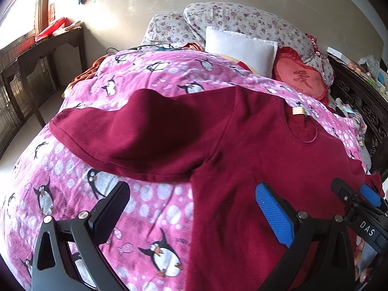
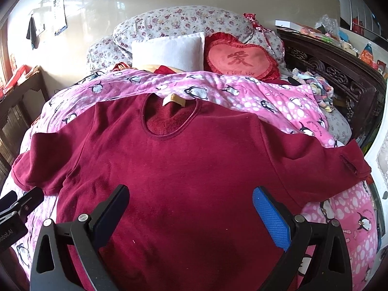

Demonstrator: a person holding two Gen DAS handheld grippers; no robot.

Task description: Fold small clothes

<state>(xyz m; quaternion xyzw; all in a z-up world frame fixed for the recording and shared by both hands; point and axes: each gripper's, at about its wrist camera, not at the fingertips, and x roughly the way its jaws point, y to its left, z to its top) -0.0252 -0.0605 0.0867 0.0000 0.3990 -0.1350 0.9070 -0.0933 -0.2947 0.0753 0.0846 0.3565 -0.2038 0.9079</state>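
- So far, nothing is folded: the dark red shirt point(image 2: 194, 160) lies flat and spread out on the pink penguin blanket point(image 2: 266, 97) of the bed, front side up, with the neck opening and its label toward the pillows.
- Both sleeves are stretched out to the sides — the left sleeve point(image 1: 116, 140) rests fully open on the blanket, not yet turned in.
- The left tongs point(image 1: 191, 208) are spread wide and grasp nothing; they hover near the left side seam of the shirt, below the armpit.
- The right tongs point(image 2: 190, 208) are also spread apart and empty, above the lower middle of the shirt body.
- I judge the task is at its very beginning — sleeves, sides and the final fold upward all remain to do.
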